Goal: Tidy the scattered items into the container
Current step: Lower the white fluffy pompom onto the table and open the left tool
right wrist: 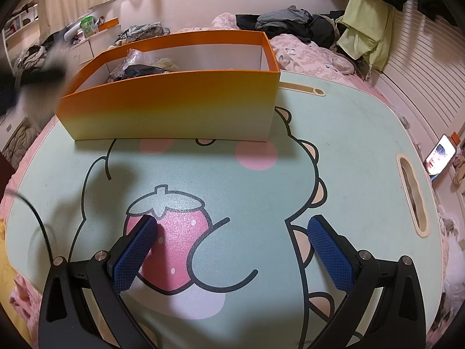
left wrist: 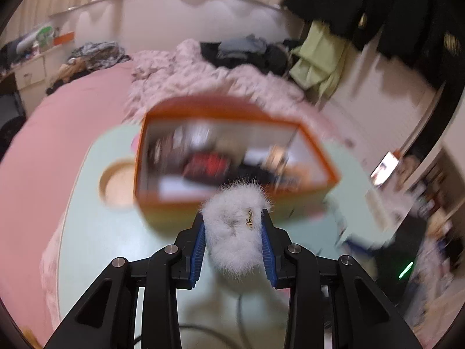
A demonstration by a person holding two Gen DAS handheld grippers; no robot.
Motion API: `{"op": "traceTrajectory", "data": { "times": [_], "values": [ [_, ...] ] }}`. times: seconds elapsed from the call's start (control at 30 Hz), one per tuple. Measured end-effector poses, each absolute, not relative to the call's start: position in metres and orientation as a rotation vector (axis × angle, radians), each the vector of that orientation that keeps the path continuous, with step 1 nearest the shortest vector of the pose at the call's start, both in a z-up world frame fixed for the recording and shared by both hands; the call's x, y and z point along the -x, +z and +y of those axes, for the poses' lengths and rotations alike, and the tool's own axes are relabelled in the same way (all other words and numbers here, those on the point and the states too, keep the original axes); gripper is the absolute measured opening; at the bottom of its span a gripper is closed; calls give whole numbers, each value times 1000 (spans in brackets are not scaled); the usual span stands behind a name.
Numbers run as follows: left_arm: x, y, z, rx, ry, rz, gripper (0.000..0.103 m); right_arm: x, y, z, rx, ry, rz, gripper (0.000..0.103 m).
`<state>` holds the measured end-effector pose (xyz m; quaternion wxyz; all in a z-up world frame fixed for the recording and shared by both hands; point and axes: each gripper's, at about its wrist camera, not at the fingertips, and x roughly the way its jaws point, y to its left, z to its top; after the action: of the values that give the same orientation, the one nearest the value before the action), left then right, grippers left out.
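Observation:
My left gripper [left wrist: 234, 226] is shut on a white fluffy scrunchie [left wrist: 235, 232] with a small gold tag, held in the air just short of the near wall of the orange box [left wrist: 232, 116]. The box looks blurred in the left wrist view and holds several dark and red items. In the right wrist view the same orange and yellow box [right wrist: 174, 107] stands at the back of the mint-green lap table [right wrist: 348, 133]. My right gripper [right wrist: 232, 232] hangs open over the printed strawberry, nothing between its blue pads [right wrist: 328, 250]. A blurred dark shape [right wrist: 35, 72], the other gripper, shows at the left edge.
The lap table rests on a pink bed with a rumpled blanket [right wrist: 305, 52] and piled clothes [right wrist: 290, 20]. A handle slot [right wrist: 412, 197] cuts the table's right side and a round cup hole [left wrist: 116, 183] its left. A lit phone [right wrist: 438, 157] lies off to the right. A black cable [right wrist: 37, 218] crosses the table's left edge.

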<state>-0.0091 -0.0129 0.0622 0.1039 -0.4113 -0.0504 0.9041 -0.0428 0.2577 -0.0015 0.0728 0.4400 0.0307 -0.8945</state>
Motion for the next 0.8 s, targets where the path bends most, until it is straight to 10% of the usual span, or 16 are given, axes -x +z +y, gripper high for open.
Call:
{"op": "traceTrajectory", "data": {
  "times": [0.3,0.5,0.8],
  "values": [
    [7,9,12,1231,2795,81,35,44,-1,260,-1323,-2687,92,103],
    [10,4,6,1256,2876,104,85,45,0,258,-1326,-2690,90,103],
    [-6,15,-5,1066,2885,-16,86,44,1,270,-1324,-2737,11,103]
  ]
}}
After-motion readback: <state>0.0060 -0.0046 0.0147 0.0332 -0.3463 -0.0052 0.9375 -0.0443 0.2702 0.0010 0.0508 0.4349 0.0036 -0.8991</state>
